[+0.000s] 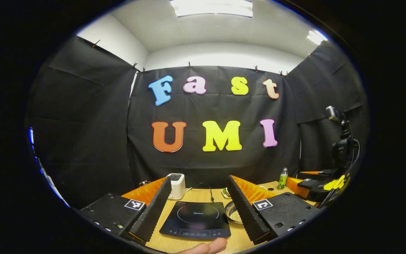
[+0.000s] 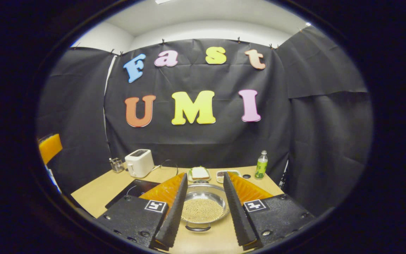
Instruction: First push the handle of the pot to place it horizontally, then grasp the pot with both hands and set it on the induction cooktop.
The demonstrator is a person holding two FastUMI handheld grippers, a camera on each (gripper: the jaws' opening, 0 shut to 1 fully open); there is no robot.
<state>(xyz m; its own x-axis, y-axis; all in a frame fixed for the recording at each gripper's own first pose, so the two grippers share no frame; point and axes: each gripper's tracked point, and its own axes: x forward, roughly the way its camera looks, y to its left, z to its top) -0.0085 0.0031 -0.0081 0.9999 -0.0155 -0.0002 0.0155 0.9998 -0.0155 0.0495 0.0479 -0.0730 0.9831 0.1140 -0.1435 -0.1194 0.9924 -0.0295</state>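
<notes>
In the left gripper view, your left gripper (image 1: 200,208) hangs above the near edge of the induction cooktop (image 1: 196,220), its fingers spread wide with nothing between them. The cooktop lies flat on the tabletop (image 1: 192,194), and the pot (image 1: 234,212) sits just beside its right edge, mostly hidden behind your right-hand finger. Behind the cooktop stand a toaster (image 1: 177,186) and, further right, a green bottle (image 1: 282,179). The other gripper (image 1: 317,187) shows well off to the cooktop's right.

In the right gripper view, your right gripper (image 2: 204,211) is lined up straight over the pot (image 2: 203,208), fingers spread apart and empty, one on each side of the bowl without touching it. The pot holds a bed of small pale grains and sits just right of the cooktop (image 2: 132,190). A loop handle (image 2: 197,228) faces you at the near rim, and what looks like a second one sits at the far rim, though that part is too small to be sure. So the handle axis runs toward and away from you, not yet crosswise.

I judge the push is not yet done. Lower one finger beside the near handle and nudge it sideways slowly, turning the pot in place so the grains stay settled and it doesn't slide into the cooktop.
</notes>
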